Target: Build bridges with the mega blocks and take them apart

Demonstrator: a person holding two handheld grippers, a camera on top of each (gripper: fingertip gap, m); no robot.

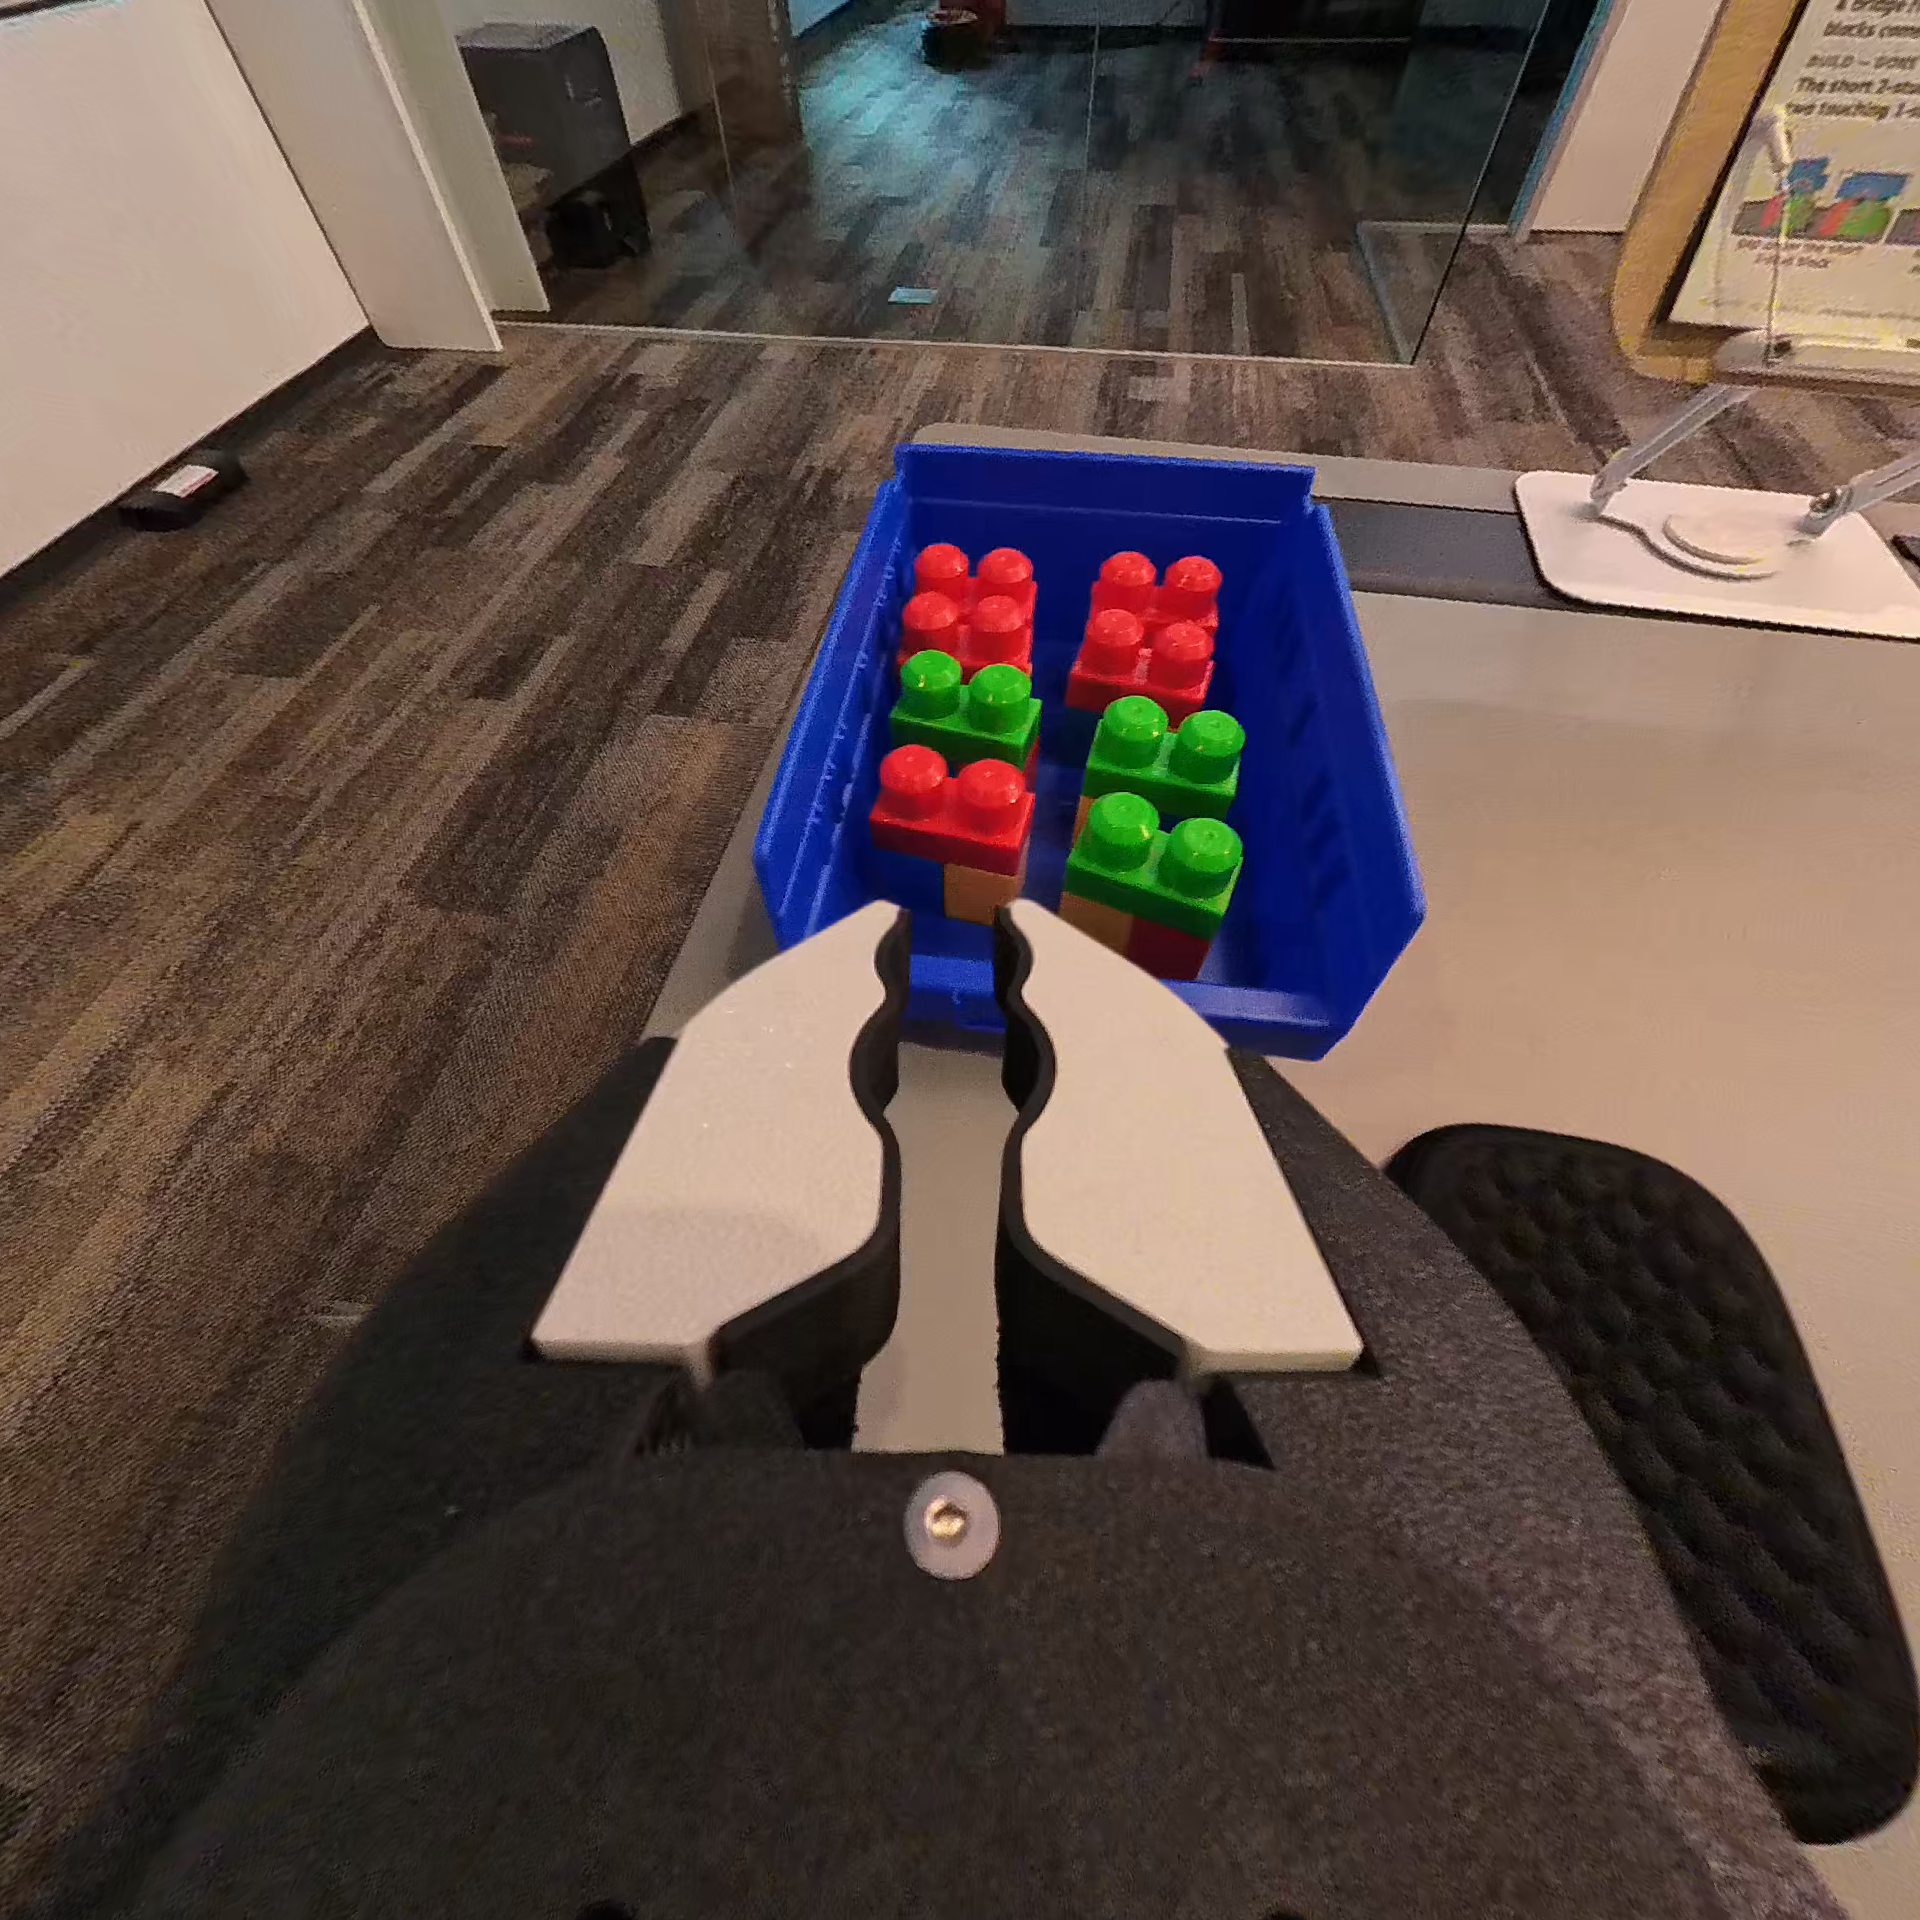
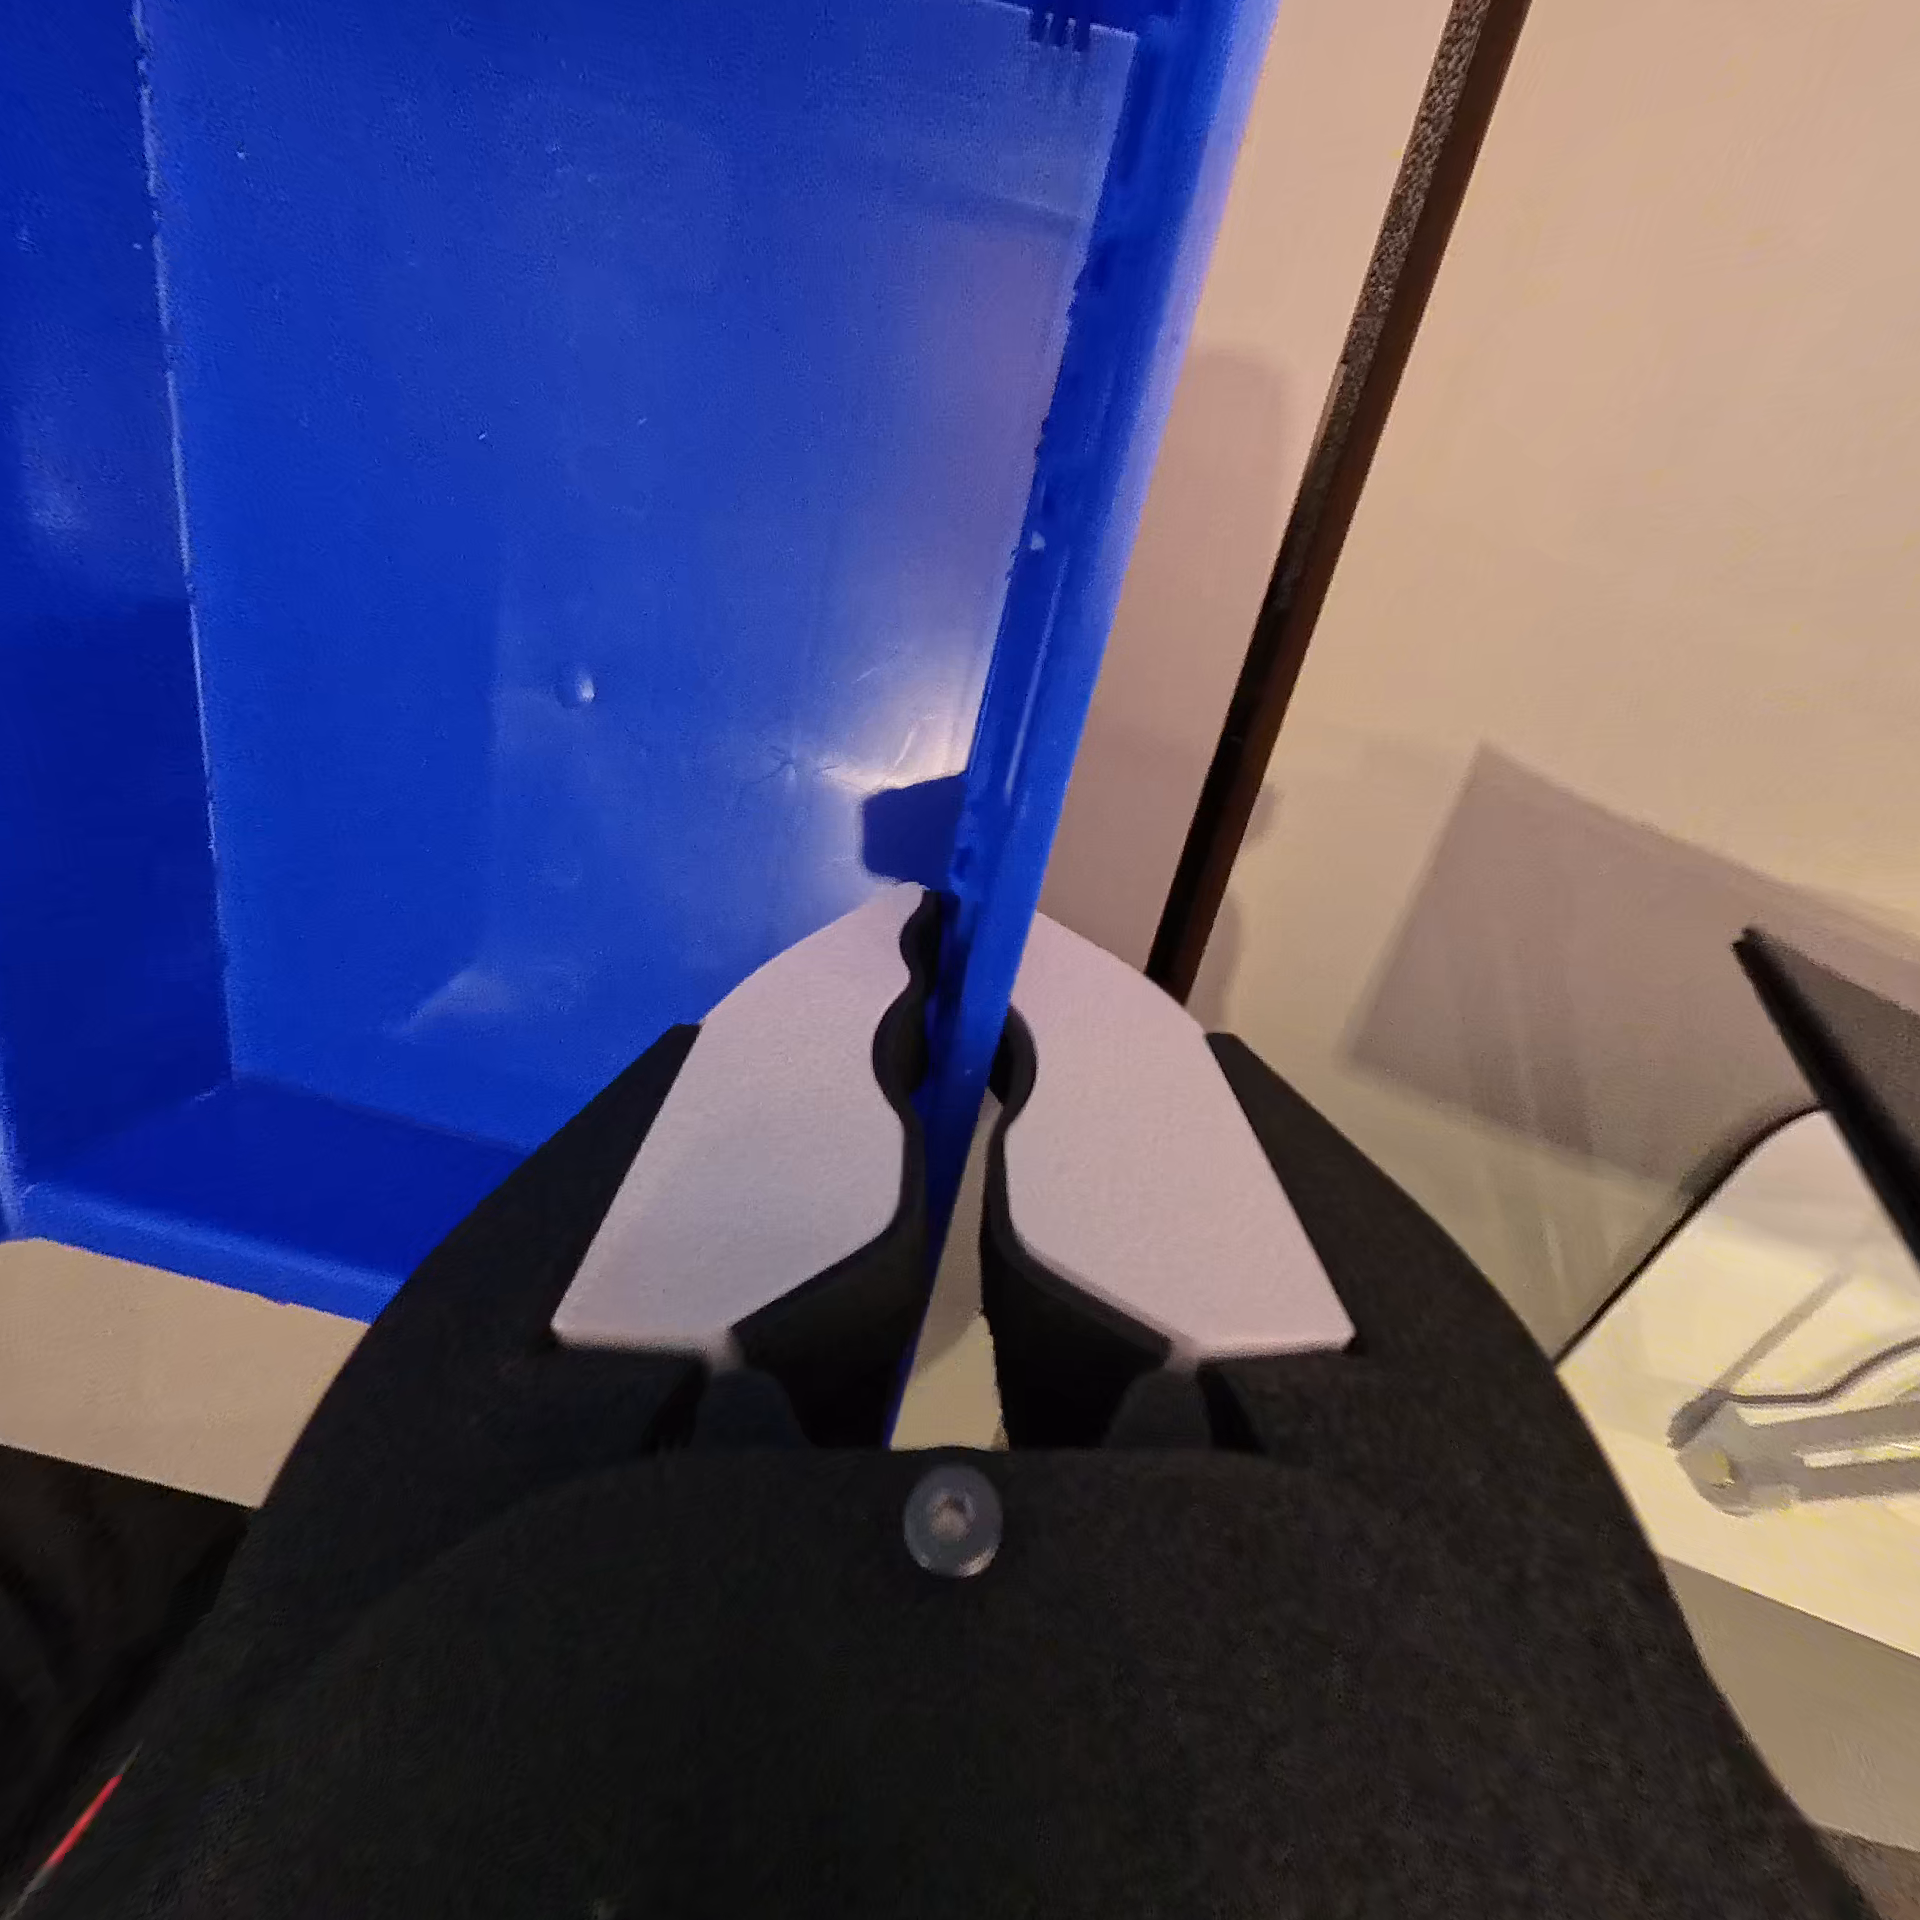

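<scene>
My left tongs [image 1: 951,920] hover just short of the near lip of a blue bin [image 1: 1340,748], fingers a narrow gap apart, nothing between them. The bin sits at the far left corner of the light surface [image 1: 1621,883], open top toward me. Inside it, mega blocks [image 1: 1060,748] stand in two columns: the left column reads red four-stud, green two-stud, red two-stud from far to near; the right column reads red four-stud, then two green two-studs. Orange, red and blue blocks show beneath the nearest ones. A white stand base [image 1: 1704,551] lies on the surface at far right, with a printed sheet [image 1: 1808,177] propped above it. A black mesh chair part [image 1: 1683,1434] sits near right of the tongs, and patterned carpet floor [image 1: 364,779] fills the left. In the right wrist view, my right tongs [image 2: 961,935] are clamped on the thin side wall of a blue bin [image 2: 582,540], one finger inside and one outside. I see only bare blue floor and walls in there; likely a second bin, but the close, blurred view won't let me confirm it. A black edge [image 2: 1340,499] runs diagonally across the beige background behind it.
</scene>
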